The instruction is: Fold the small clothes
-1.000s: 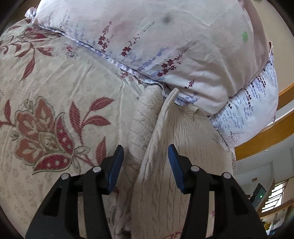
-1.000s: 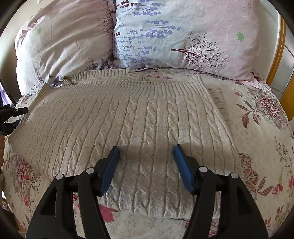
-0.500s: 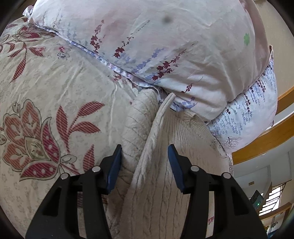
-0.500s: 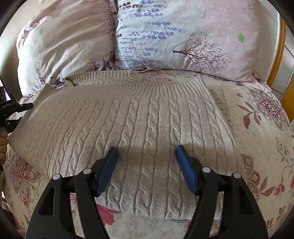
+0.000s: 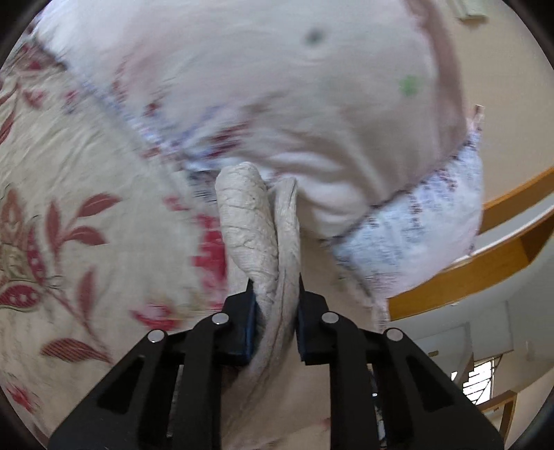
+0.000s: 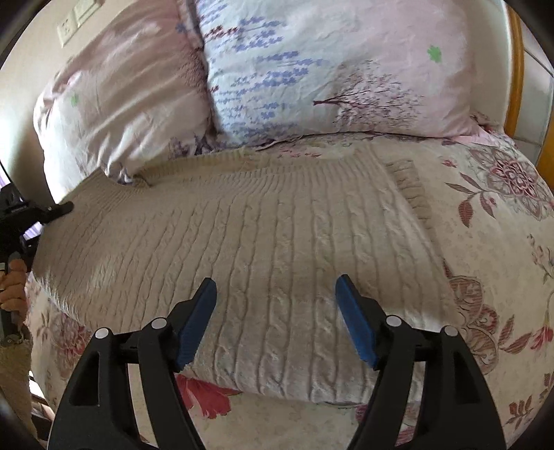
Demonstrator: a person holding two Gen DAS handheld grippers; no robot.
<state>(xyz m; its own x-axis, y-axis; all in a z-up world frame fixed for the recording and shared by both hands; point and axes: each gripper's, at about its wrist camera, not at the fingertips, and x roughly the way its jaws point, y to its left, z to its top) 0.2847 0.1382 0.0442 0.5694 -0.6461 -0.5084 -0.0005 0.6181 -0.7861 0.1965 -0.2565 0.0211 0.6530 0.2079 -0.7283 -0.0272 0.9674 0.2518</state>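
A cream cable-knit sweater (image 6: pixel 270 242) lies spread flat on the floral bedspread (image 6: pixel 502 277), collar toward the pillows. My left gripper (image 5: pixel 276 297) is shut on the sweater's left edge (image 5: pixel 256 235), which bunches up between the blue pads. It also shows in the right wrist view (image 6: pixel 52 209) at the sweater's left side. My right gripper (image 6: pixel 275 287) is open and empty, hovering just above the sweater's lower middle.
Two floral pillows (image 6: pixel 311 69) lean at the head of the bed, right behind the sweater's collar. A wooden headboard rail (image 5: pixel 484 263) runs at the right in the left wrist view. A wall socket (image 6: pixel 74 20) sits at the top left.
My left gripper has closed on the sweater's edge and the view has blurred with motion. My right gripper has stayed open over the sweater, tilting slightly.
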